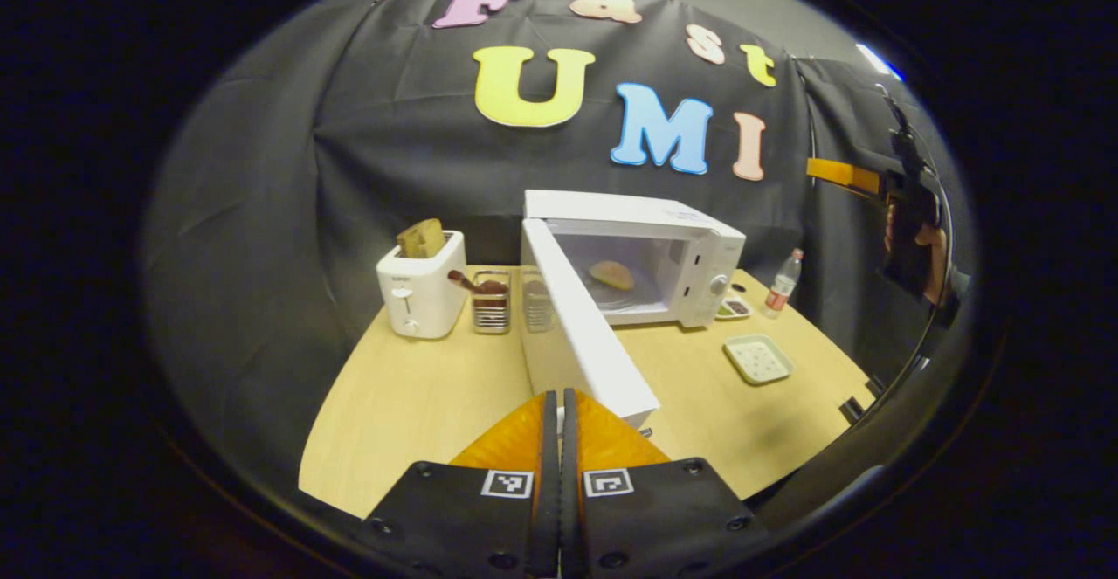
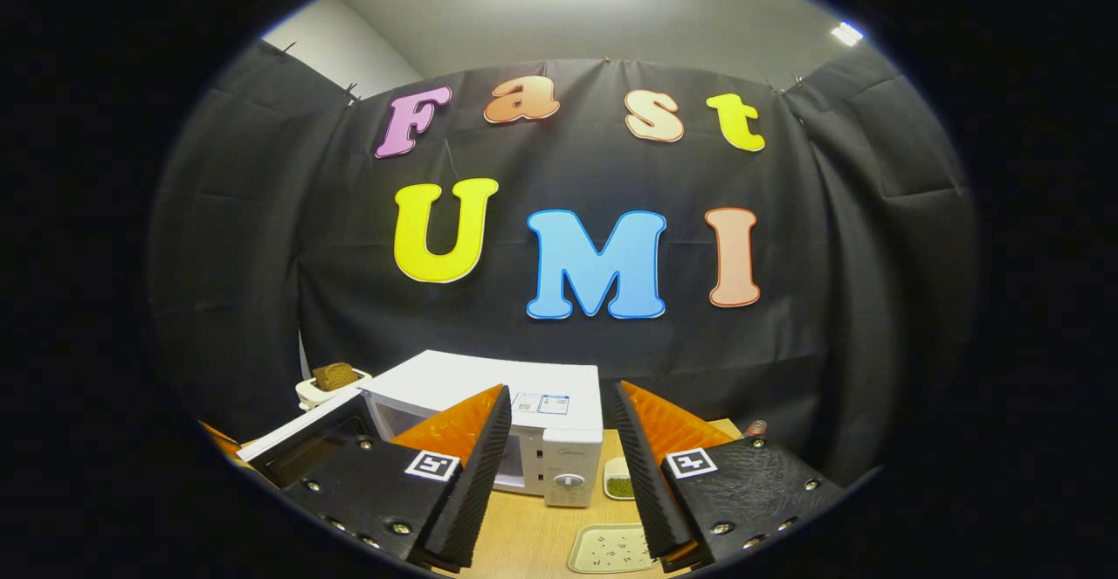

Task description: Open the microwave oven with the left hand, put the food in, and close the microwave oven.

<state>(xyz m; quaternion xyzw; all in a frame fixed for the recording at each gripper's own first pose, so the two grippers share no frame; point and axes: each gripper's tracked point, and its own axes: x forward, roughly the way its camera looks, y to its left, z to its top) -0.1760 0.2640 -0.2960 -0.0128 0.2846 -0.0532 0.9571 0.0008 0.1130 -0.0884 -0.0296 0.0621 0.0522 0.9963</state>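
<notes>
In the left gripper view, the left gripper has its two fingers pressed together with nothing between them, just short of the free edge of the microwave door. Whether they touch the door cannot be told. The door stands wide open, swung out toward the camera from its hinge on the left side of the white microwave. Inside the lit cavity the food, a rounded brownish piece, lies on the turntable. The microwave stands at the back of the light wooden table.

Left of the microwave stand two wire holders, one with dark-handled utensils in it, and beyond them a white toaster with a slice of bread sticking out of the top. Right of the microwave, near its control panel, sit a small dish and a plastic bottle. A pale square tray lies nearer the front edge. At the far right, raised well above the table, a hand holds the right gripper.

In the right gripper view, the right gripper has its fingers spread wide and holds nothing. Between them shows the microwave's control panel with its knob, and below it the tray.
</notes>
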